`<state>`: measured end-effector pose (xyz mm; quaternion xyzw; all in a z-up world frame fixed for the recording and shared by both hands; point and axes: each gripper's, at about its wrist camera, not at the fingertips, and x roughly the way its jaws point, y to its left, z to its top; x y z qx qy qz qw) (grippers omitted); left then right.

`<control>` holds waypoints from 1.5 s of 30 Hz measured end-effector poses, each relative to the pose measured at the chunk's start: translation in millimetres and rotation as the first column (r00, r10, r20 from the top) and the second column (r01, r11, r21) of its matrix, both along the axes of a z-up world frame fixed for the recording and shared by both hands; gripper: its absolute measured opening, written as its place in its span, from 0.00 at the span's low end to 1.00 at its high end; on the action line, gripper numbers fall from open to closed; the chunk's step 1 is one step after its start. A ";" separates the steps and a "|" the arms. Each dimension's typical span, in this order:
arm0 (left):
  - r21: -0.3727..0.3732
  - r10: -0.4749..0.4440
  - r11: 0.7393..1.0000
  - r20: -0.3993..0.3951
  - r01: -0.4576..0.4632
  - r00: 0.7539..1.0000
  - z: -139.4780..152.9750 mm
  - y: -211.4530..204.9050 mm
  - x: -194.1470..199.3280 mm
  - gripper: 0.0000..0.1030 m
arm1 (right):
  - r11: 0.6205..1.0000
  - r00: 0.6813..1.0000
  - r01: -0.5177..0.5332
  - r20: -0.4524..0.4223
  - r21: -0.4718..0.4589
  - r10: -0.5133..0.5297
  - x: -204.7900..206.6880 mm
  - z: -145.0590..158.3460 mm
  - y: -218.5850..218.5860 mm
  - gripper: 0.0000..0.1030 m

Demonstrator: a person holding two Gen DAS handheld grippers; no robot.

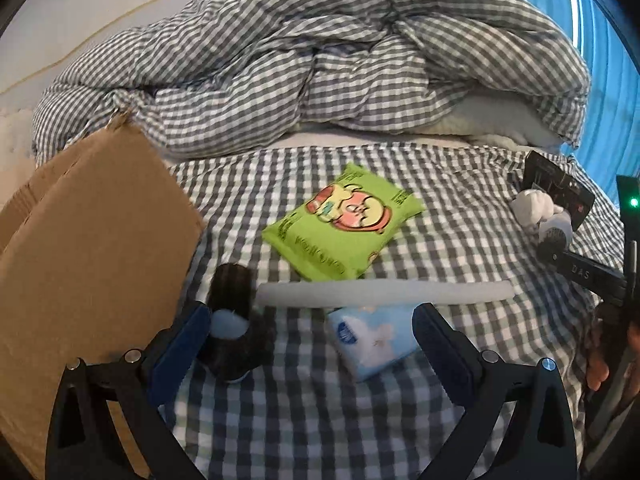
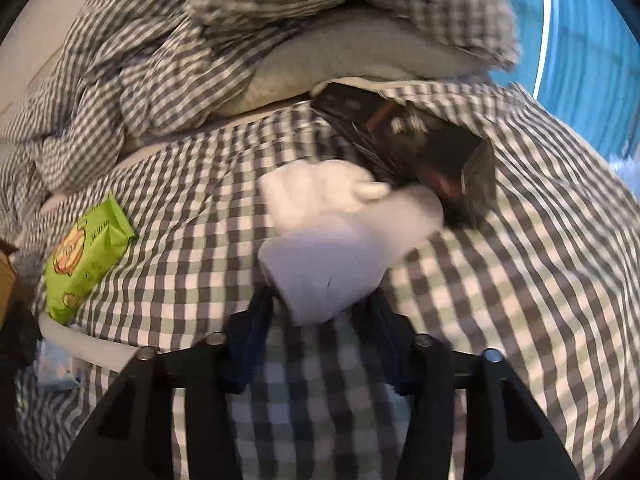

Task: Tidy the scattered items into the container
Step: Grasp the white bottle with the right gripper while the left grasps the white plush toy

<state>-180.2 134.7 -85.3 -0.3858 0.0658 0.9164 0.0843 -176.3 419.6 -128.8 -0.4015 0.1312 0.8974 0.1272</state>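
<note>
Scattered on the checked bed sheet are a green snack bag [image 1: 344, 224], a white foam stick [image 1: 384, 292], a pale blue tissue pack [image 1: 372, 336] and a dark fuzzy sock [image 1: 236, 320]. My left gripper [image 1: 312, 312] is open above the sheet, with the dark sock by its left finger and the tissue pack by its right. The open cardboard box [image 1: 92, 248] stands at the left. In the right wrist view my right gripper [image 2: 318, 304] is shut on the near end of a white sock [image 2: 332, 232], which lies against a black carton [image 2: 420, 140].
A bunched checked duvet [image 1: 320, 60] and a pillow fill the far side of the bed. A blue curtain [image 1: 612, 80] hangs at the right. The green bag [image 2: 88, 252] and the tissue pack [image 2: 56, 368] lie left of the right gripper. A hand [image 1: 600, 364] shows at the right edge.
</note>
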 end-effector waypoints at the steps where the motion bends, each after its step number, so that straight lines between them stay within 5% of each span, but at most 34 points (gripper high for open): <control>1: -0.001 -0.005 1.000 0.000 0.005 1.000 -0.2 2.5 -0.2 1.00 | 0.999 1.000 0.019 -0.006 -0.027 -0.019 4.3 -0.4 6.8 0.24; 8: -0.012 -0.024 1.000 0.014 0.024 1.000 -5.8 10.7 0.7 1.00 | 0.994 0.998 0.053 -0.023 -0.097 -0.056 10.7 -0.6 21.3 0.24; 10: -0.010 -0.022 1.000 0.013 0.022 1.000 -6.0 10.0 0.9 1.00 | 0.993 0.999 0.024 -0.032 -0.118 -0.028 9.6 1.4 18.2 0.55; 12: -0.004 -0.017 1.000 0.012 0.017 1.000 -6.3 8.2 0.4 1.00 | 0.988 0.998 0.035 -0.043 -0.149 -0.042 10.5 6.9 18.2 0.71; 21: 0.005 -0.012 1.000 0.017 0.012 1.000 -7.4 3.9 0.3 1.00 | 0.958 0.977 0.200 -0.034 -0.208 -0.211 -14.5 7.3 41.0 0.72; 23: 0.007 -0.009 1.000 0.016 0.009 1.000 -7.2 4.4 0.3 1.00 | 0.955 0.970 0.232 -0.035 -0.185 -0.242 -16.4 4.9 40.8 0.64; 24: 0.008 -0.007 1.000 0.015 0.006 1.000 -7.4 4.7 0.3 1.00 | 0.959 0.969 0.240 -0.030 -0.152 -0.247 -17.6 4.9 38.5 0.54; 32: 0.004 -0.029 1.000 -0.012 0.029 0.999 0.6 10.6 -4.0 1.00 | 0.971 0.974 0.212 -0.058 -0.108 -0.219 5.9 11.8 31.9 0.54; 34: -0.003 -0.060 0.998 -0.028 0.060 0.998 5.9 19.4 -10.5 1.00 | 0.975 0.977 0.192 -0.075 -0.109 -0.201 19.3 14.0 30.0 0.43; 39: -0.032 -0.177 0.984 -0.060 0.176 0.982 10.6 62.3 -28.8 1.00 | 0.979 0.983 0.163 -0.069 -0.119 -0.172 35.5 7.0 30.7 0.42; 45: -0.016 -0.388 0.922 -0.076 0.388 0.919 5.9 132.7 -44.1 1.00 | 0.973 0.981 0.150 -0.094 -0.176 -0.168 42.7 5.5 40.3 0.42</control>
